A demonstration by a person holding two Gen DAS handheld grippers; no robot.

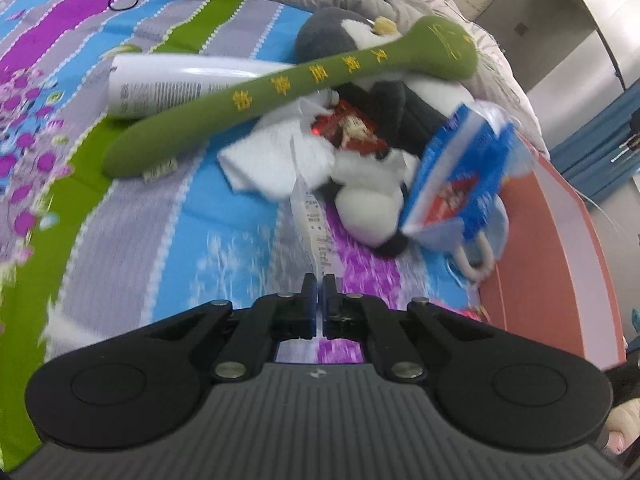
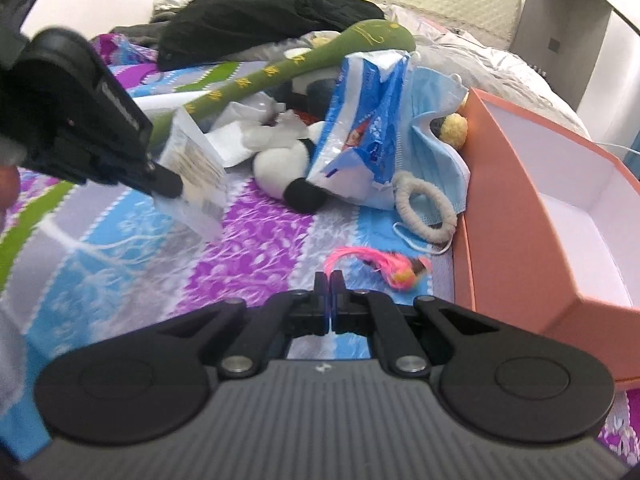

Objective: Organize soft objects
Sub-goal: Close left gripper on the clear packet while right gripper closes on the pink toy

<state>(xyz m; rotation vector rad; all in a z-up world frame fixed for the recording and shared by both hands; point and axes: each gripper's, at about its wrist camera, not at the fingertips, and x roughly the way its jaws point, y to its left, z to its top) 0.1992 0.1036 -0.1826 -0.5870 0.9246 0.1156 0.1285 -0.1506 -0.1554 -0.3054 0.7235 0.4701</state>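
Packet (image 2: 196, 168) of clear plastic with a printed label hangs from the left tongs (image 1: 319, 280), whose jaws are pinched together on its lower edge; in the left wrist view it shows edge-on as a thin strip rising from the fingertips. It is held above the striped bedspread (image 2: 256, 240), apart from the pile behind it. The right tongs (image 2: 330, 278) have their jaws closed with nothing between them, hovering low over the bedspread just short of a pink feathery toy (image 2: 396, 268).

The packet looks light, thin and floppy, and its film is probably slippery, so a firm pinch well in from the edge seems safer than a corner hold. The pink box (image 2: 520, 216) stands open at the right, white inside and apparently bare where visible, a likely home for it.

The pile holds a long green plush stick (image 1: 280, 92), a black and white plush toy (image 1: 368, 200), a blue and white wrapper (image 2: 360, 120), a light blue face mask (image 2: 436, 128) and a cream fabric ring (image 2: 424, 208). All should squash easily; the plush is best gripped at a thick limb, the mask by its ear loop or folded body.
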